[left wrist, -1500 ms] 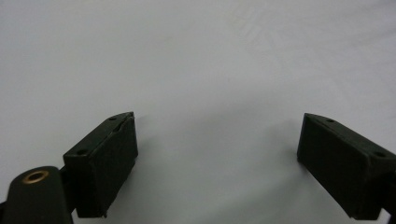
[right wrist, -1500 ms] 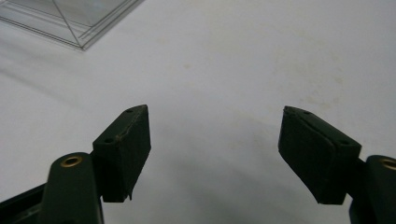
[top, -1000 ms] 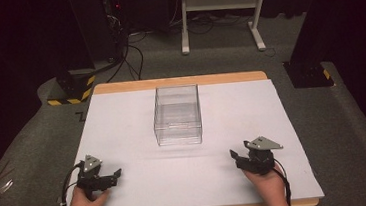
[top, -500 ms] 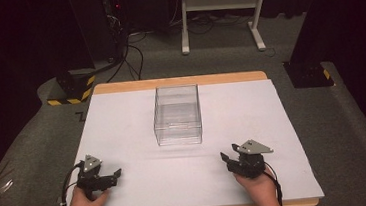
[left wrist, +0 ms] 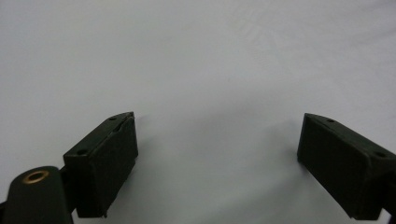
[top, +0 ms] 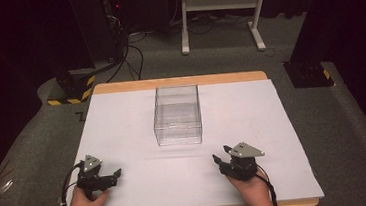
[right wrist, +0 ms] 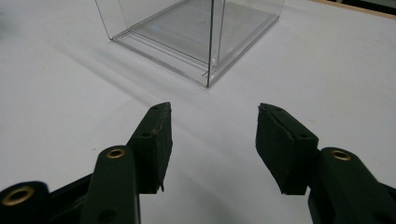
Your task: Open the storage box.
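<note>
A clear plastic box (top: 177, 114) stands upright and open-topped at the centre of the high view, its long axis running from the bottom of the frame toward the top, squared to the edges of the desk (top: 179, 81). In the right gripper view the box (right wrist: 196, 32) fills the upper middle, one vertical corner edge turned toward the camera. A white sheet (top: 123, 128) covers the wooden desk almost completely, leaving a strip of wood at the top and bottom edges.

The left hand-held gripper (top: 108, 179), at lower left of the high view, rests low over the sheet, jaws spread wide, nothing between them (left wrist: 217, 154). The right hand-held gripper (top: 220, 160), at lower right, points toward the box, jaws apart and empty (right wrist: 214, 140). Both are well apart from the box.

Grey carpet surrounds the desk. A white frame (top: 220, 9) stands at the top, beside dark stands, one with what appears to be yellow-black striping (top: 72, 90).
</note>
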Demonstrator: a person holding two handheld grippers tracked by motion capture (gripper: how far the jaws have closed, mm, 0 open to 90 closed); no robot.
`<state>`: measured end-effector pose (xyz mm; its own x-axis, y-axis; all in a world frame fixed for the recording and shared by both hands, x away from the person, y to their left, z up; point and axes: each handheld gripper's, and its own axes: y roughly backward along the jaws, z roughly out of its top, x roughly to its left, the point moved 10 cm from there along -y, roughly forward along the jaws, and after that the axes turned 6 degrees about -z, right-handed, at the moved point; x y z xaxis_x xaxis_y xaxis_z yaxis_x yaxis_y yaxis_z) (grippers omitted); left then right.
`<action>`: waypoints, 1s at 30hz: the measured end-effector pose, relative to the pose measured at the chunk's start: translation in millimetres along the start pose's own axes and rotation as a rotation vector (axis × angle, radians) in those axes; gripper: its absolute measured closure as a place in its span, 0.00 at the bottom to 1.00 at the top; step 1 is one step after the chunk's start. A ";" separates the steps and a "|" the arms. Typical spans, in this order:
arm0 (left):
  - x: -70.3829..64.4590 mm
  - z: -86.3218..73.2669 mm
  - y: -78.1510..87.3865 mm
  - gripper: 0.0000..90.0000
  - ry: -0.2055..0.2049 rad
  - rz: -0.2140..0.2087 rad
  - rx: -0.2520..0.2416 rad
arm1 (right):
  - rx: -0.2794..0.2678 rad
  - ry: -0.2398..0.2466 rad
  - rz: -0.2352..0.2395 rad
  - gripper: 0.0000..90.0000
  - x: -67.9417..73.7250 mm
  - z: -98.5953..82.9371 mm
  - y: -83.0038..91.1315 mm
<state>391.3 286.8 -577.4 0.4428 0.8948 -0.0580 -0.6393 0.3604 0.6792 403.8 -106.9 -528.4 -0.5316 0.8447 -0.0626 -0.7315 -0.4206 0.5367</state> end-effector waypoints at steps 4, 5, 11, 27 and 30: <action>0.1 0.0 0.0 0.14 -0.001 0.000 0.000 | -0.014 0.006 0.004 0.53 3.5 2.9 -0.6; 0.0 0.0 0.0 0.14 0.000 0.000 0.000 | -0.017 0.008 0.011 0.55 5.3 3.5 -0.5; -0.3 0.0 -0.1 0.14 0.002 0.000 -0.001 | -0.012 0.033 0.033 0.58 17.5 5.2 -4.4; 0.0 -0.1 0.1 0.14 0.000 -0.001 0.001 | -0.029 0.085 0.098 0.62 43.6 29.6 -26.6; 0.1 -0.1 0.1 0.14 0.000 0.000 0.001 | -0.033 0.067 0.110 0.60 46.5 36.7 -32.1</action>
<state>391.2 286.9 -577.4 0.4432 0.8946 -0.0579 -0.6383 0.3603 0.6802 418.2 -42.0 -517.6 -0.6358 0.7694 -0.0612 -0.6801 -0.5209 0.5159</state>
